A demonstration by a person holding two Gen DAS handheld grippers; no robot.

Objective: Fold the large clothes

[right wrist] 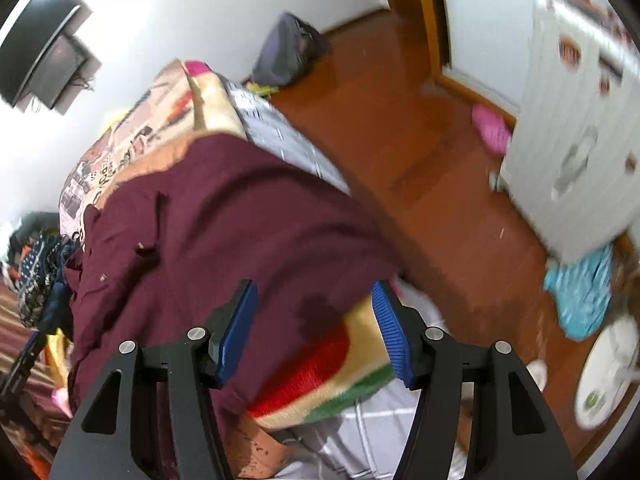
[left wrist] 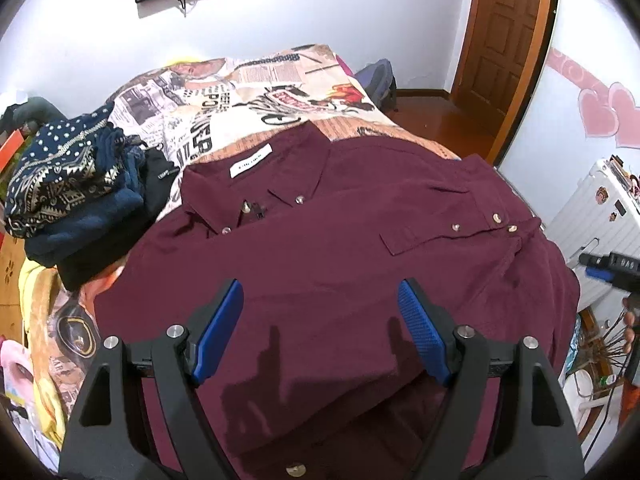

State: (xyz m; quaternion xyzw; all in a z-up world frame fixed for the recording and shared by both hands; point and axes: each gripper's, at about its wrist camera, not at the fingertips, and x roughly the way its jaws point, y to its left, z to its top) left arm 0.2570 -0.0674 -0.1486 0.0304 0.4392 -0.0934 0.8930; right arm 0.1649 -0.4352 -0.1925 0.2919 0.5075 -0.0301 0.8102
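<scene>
Left gripper [left wrist: 320, 320]: we see its jaws wide apart above the shirt [left wrist: 340, 248], holding nothing. Right gripper [right wrist: 314, 328]: jaws parted, empty, over the shirt's edge. Shirt: maroon, buttoned, spread flat on the bed [left wrist: 248, 92], beside a pile of folded clothes [left wrist: 72, 200].
</scene>
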